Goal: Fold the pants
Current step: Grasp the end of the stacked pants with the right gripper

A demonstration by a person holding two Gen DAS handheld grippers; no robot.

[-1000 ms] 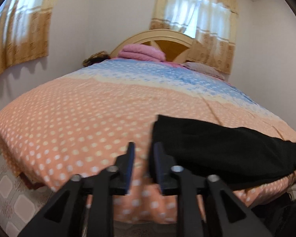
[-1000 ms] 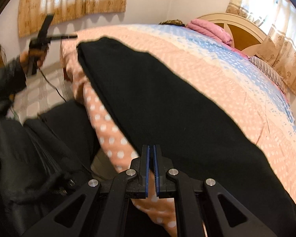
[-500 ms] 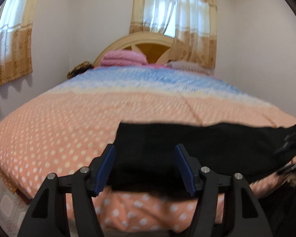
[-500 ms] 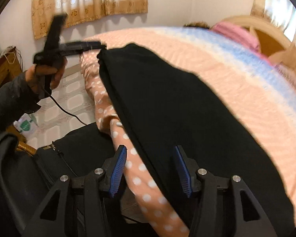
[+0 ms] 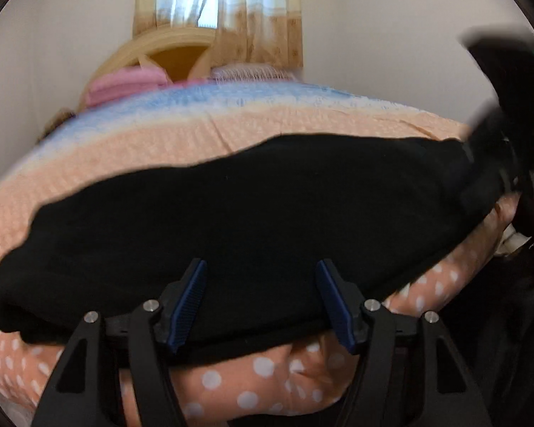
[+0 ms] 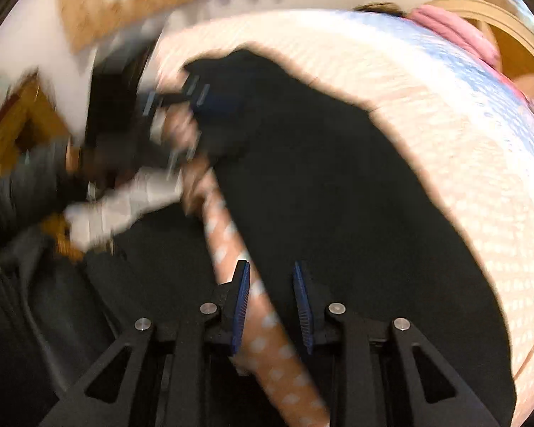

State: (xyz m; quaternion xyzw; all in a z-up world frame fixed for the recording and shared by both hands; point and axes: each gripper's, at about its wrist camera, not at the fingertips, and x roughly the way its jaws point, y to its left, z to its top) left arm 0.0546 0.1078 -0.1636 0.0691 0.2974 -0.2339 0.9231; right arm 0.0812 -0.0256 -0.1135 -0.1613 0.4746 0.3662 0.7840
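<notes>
Black pants (image 5: 252, 213) lie along the near edge of the bed, stretched left to right. My left gripper (image 5: 261, 290) is open, its fingers on either side of the pants' near edge, around the cloth. In the right wrist view the pants (image 6: 338, 185) run away from me along the bed edge. My right gripper (image 6: 271, 291) is open, over the bed edge at the pants' near hem. The left gripper shows blurred at the pants' far end (image 6: 195, 99). The right gripper shows blurred at the right in the left wrist view (image 5: 509, 114).
The bed has an orange dotted cover (image 5: 160, 142) that turns blue toward a wooden headboard (image 5: 174, 53). Pink folded bedding (image 5: 124, 85) and a pillow lie at the head. Curtains hang behind. A dark sleeve and floor items (image 6: 35, 185) sit to the left.
Both grippers went from shut to open and came in close to the pants' near edge. The left one swung right along the bed. Both views are now motion-blurred.
</notes>
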